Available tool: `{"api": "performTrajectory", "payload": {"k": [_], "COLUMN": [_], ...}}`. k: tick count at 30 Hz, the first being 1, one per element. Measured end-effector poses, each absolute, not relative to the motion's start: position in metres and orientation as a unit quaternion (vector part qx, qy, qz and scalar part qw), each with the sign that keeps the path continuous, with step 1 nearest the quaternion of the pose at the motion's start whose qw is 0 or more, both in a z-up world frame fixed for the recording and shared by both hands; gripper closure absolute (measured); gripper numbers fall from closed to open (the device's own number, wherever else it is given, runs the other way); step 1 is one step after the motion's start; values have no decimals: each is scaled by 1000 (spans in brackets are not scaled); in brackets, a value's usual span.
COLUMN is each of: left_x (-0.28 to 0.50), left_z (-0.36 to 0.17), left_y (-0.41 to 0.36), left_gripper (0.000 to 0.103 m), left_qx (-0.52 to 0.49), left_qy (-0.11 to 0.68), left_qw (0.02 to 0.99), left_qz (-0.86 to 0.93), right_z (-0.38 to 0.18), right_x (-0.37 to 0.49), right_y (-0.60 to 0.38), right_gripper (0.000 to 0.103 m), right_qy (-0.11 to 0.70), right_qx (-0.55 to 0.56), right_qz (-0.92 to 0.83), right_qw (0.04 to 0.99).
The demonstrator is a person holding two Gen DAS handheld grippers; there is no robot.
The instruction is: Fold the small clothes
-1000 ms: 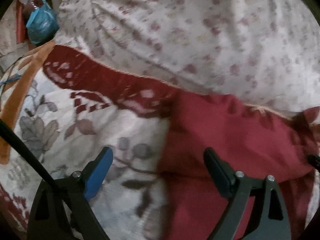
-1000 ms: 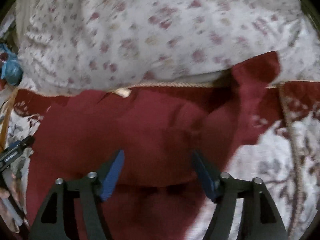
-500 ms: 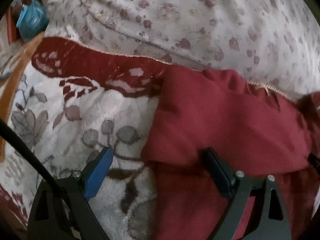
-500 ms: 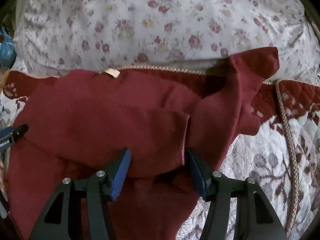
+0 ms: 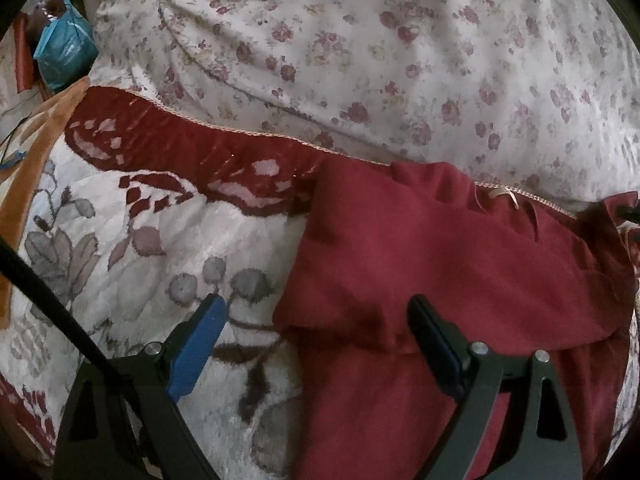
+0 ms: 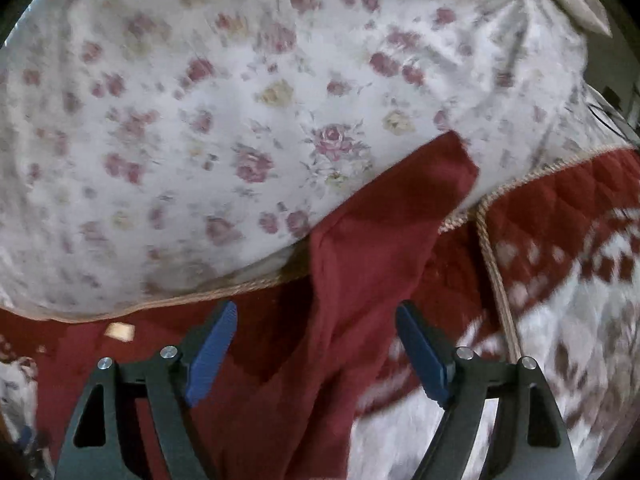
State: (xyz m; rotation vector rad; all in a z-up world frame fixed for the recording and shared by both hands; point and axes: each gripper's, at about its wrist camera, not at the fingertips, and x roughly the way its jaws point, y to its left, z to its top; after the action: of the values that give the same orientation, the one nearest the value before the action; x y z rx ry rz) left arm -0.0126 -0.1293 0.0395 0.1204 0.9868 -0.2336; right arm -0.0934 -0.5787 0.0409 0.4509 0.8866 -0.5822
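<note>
The dark red garment lies on a quilted bedspread with grey leaves and a red border, and its far edge reaches the cord trim under a rose-printed pillow. In the left wrist view the garment's left side is folded over, and this fold ends in a soft edge between the fingers of the left gripper, which stands wide open with nothing held; to the left of it the bedspread is free. The right gripper has just been opening its jaws; they stand wide, above an unfolded sleeve that runs up onto the pillow, and the pads do not press it. Only the left view shows a blue bag at the far left. A small cream label sits at the neck; its writing cannot be read.
</note>
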Motion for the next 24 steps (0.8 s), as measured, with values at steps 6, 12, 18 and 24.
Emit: {"api": "performTrajectory", "payload": {"k": [6,12,18,24], "left_x": [-4,-3,1,8], "left_z": [31,43,66,61], "left_y": [-131,-123,-91,-70], "left_gripper": [12,12,12,12], "left_qx": [76,54,-12,-86], "left_qy": [477,469,437,453], "left_qw": [869,875,896,883], "left_qz": [-107,-108,-80,-88], "right_z": [1,54,150,116], "right_x": [-62,-100,-136,-131], "right_y": [-611,-605,-517,-370], "right_gripper": [95,95,95,94], "right_qy": [462,401,324,386], "right_qx": [196,213,151,74], "right_qz": [-286,-232,-116,47], "right_qw": [817,861,927,918]}}
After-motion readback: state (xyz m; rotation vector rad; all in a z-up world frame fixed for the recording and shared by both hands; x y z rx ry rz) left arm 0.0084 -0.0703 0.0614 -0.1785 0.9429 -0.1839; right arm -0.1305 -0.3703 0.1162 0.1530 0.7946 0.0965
